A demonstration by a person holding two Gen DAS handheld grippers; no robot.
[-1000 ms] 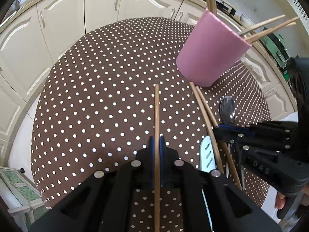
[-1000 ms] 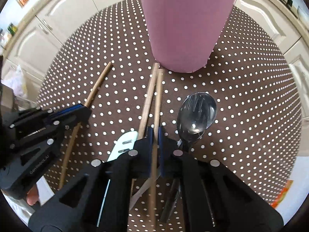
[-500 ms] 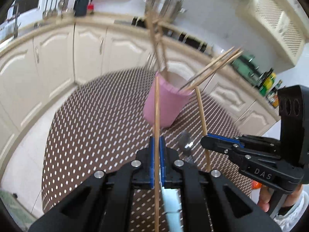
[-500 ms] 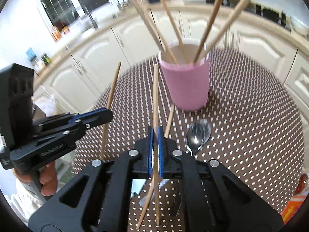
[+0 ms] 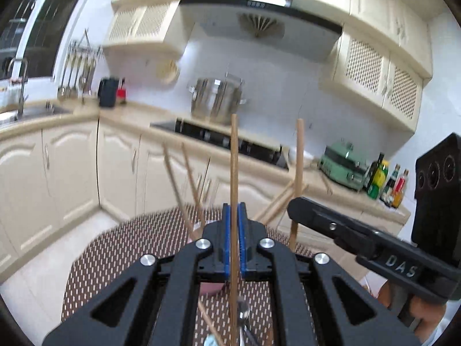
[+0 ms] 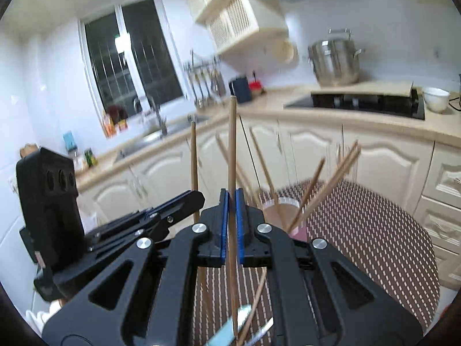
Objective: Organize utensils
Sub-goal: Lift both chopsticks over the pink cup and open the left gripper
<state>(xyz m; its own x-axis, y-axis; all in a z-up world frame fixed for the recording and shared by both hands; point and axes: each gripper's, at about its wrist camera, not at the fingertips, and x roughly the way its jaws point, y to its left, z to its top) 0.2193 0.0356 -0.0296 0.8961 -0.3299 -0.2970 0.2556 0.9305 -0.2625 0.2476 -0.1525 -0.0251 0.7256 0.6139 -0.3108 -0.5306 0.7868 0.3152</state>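
Chopstick (image 5: 234, 173) clamped in left gripper (image 5: 234, 216), another chopstick (image 6: 232, 150) in right gripper (image 6: 231, 199)

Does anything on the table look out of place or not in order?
Yes. One chopstick lies loose and slanted on the dotted tablecloth, beside a spoon, while the other chopsticks stand in the pink cup.

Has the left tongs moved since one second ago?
Yes. The left tongs, shut on a chopstick, rose and tilted up: the dotted table filled its view before, now kitchen cabinets do.
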